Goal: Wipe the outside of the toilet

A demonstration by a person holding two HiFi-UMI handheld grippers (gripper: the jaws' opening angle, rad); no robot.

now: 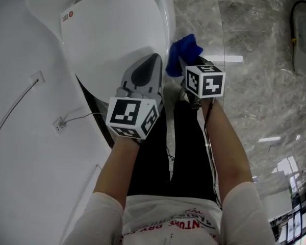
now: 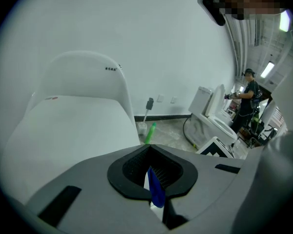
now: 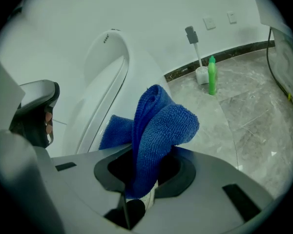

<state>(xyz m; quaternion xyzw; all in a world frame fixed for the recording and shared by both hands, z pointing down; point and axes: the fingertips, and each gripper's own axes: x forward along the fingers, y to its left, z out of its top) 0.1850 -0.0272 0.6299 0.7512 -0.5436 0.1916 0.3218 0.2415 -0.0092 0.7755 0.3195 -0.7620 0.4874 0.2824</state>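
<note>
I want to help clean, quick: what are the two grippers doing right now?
Left gripper: jaws shut, only a thin blue sliver between them; what it is cannot be told.
Right gripper: jaws shut on the blue cloth.

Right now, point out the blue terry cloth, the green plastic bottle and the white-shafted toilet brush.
blue terry cloth (image 3: 158,130): right gripper view, on its folded middle.
green plastic bottle (image 3: 212,79): right gripper view, on its body.
white-shafted toilet brush (image 3: 196,50): right gripper view, on its shaft.

Left gripper (image 2: 154,179) closed, pointing forward-down; right gripper (image 1: 184,80) beside it, clamping cloth (image 1: 183,52).
</note>
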